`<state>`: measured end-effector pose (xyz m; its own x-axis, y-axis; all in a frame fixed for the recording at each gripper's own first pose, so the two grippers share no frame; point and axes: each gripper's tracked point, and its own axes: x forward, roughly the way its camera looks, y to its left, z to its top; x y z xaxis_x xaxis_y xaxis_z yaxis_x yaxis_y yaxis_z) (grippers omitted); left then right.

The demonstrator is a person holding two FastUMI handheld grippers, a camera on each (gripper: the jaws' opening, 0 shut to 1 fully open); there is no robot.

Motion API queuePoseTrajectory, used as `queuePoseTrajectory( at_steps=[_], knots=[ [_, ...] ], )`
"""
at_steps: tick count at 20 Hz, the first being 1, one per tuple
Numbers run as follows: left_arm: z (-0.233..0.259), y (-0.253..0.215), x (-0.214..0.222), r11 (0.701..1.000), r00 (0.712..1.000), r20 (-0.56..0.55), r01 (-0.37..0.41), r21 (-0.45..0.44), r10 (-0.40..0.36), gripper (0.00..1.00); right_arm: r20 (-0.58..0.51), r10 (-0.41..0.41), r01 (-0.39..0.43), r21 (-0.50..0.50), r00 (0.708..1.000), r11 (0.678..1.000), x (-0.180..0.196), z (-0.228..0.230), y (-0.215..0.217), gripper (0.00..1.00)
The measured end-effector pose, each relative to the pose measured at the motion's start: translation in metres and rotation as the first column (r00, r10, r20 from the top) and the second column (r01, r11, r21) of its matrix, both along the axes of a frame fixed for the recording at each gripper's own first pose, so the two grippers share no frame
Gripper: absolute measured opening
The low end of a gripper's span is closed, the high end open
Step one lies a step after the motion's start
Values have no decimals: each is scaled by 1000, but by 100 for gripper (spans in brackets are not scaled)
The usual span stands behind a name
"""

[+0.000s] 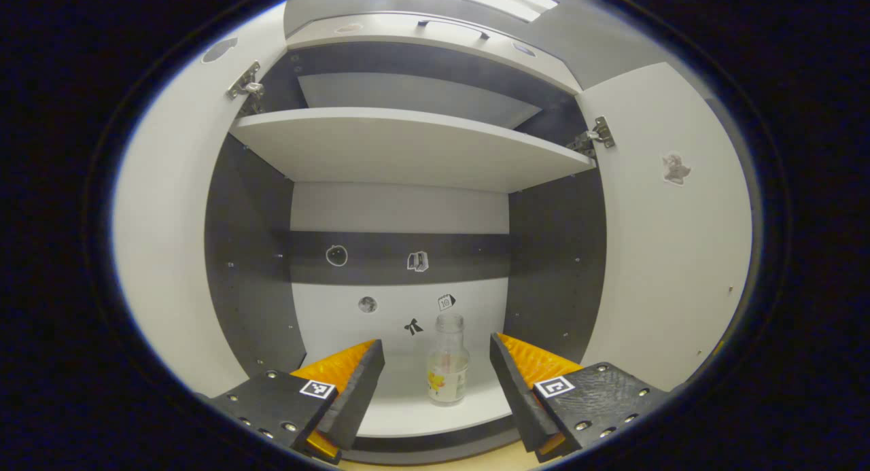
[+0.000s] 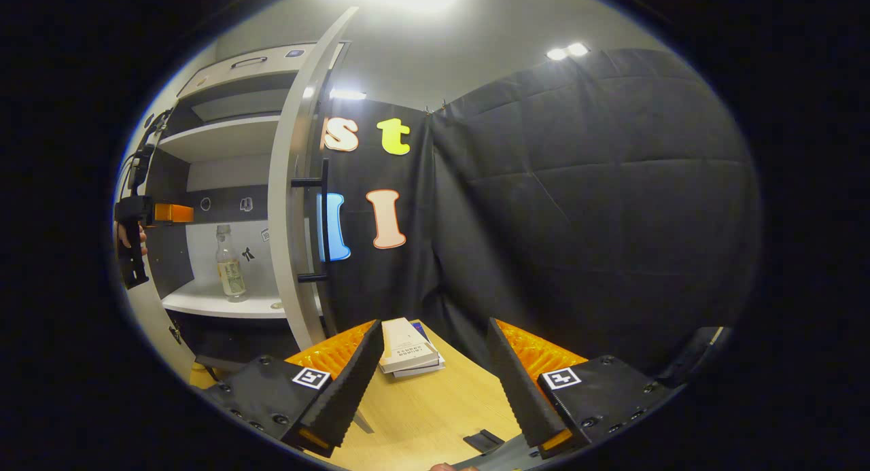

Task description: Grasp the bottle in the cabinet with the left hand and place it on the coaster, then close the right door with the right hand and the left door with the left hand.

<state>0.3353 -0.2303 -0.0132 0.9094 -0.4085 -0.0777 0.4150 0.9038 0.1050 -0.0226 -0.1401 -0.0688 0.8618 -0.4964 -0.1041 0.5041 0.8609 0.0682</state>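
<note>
A white shelf point(image 1: 408, 145) is seen spanning the upper part of the interior, with a second board point(image 1: 414, 94) above it. Small stickers point(image 1: 417, 261) are dotted across the back panel, on its dark band and on the white area below. Metal hinges point(image 1: 246, 85) are fixed at the upper corners. In the right gripper view, a stack of books point(image 2: 406, 346) is laid on the wooden table point(image 2: 435, 403), close to the black cloth wall. A small black object point(image 2: 487, 440) is seen lying flat on the table nearer the camera. Ceiling lights point(image 2: 567, 51) are lit overhead.

The right claw point(image 2: 429, 369) gapes above the counter point(image 2: 435, 406) near stacked books point(image 2: 406, 347); the bottle point(image 2: 230, 264) stands upright in the cabinet point(image 2: 224, 134) (doors open).
</note>
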Motion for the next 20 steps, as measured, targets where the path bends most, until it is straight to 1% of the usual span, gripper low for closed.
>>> queuePoseTrajectory(
  at_steps=[4, 5, 6, 9, 11, 13, 16, 17, 19, 20],
  knots=[
    [-9, -18, 29, 999, 999, -4, 42, 10, -42, 91, -11, -60, 60, 20, 998, 998, -6, -6, -7, 97],
    [-13, -22, 35, 999, 999, -7, 47, 16, -47, 91, -20, -69, 70, 37, 997, 997, -7, -11, -8, 96],
    [-16, -26, 42, 999, 999, -11, 50, 20, -50, 89, -30, -81, 83, 56, 996, 995, -9, -16, -9, 96],
    [-32, -40, 61, 996, 996, -45, 84, 15, -83, 91, -53, -125, 130, 87, 991, 988, -19, -27, -14, 97],
    [-44, -47, 77, 995, 994, -57, 93, 25, -91, 91, -61, -157, 162, 84, 986, 983, -24, -29, -17, 97],
    [-46, -57, 83, 993, 992, -57, 116, 35, -113, 90, -74, -180, 185, 76, 981, 980, -28, -31, -18, 96],
    [-53, -74, 94, 990, 990, -60, 133, 53, -130, 90, -99, -190, 197, 67, 977, 978, -29, -36, -12, 97],
    [-57, -80, 98, 988, 988, -67, 140, 62, -136, 91, -100, -191, 198, 59, 976, 978, -31, -35, -11, 96],
    [-60, -94, 108, 987, 987, -72, 146, 68, -141, 91, -81, -207, 211, 57, 975, 976, -35, -31, -13, 96],
    [-62, -99, 111, 986, 987, -77, 146, 76, -140, 86, -74, -223, 227, 67, 972, 972, -38, -30, -16, 97]
  ],
)
